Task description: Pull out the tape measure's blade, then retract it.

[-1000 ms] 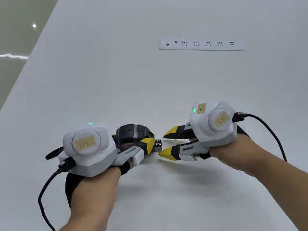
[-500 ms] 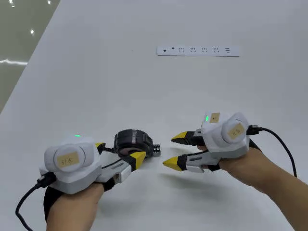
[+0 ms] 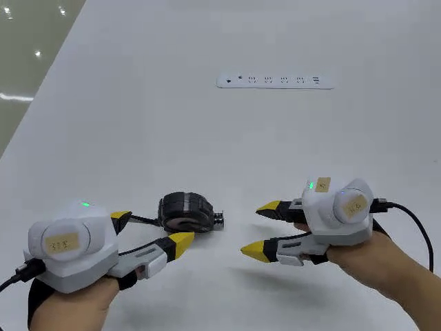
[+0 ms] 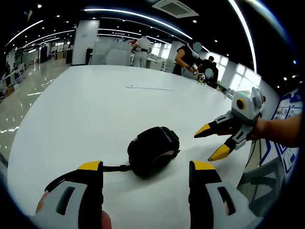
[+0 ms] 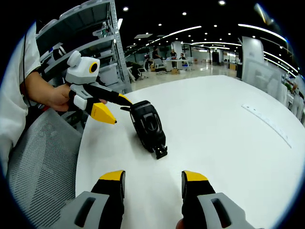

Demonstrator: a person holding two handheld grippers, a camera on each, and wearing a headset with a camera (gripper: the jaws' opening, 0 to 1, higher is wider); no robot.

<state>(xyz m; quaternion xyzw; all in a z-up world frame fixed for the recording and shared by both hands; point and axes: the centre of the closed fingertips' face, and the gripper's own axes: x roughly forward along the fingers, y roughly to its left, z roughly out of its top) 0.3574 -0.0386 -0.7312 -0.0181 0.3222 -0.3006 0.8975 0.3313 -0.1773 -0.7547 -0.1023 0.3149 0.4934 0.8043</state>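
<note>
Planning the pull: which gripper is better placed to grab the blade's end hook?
Right. The end hook of the black round tape measure faces the open right gripper; the open left gripper is at its opposite side.

open table (image 3: 172,131) lies right of the tape measure (image 3: 186,212) up to the right gripper (image 3: 251,229), and far of it until the power strip (image 3: 275,81).

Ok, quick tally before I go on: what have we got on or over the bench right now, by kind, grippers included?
Tape measure: 1
Power strip: 1
Grippers: 2, the left gripper and the right gripper, both open
Total: 4
</note>
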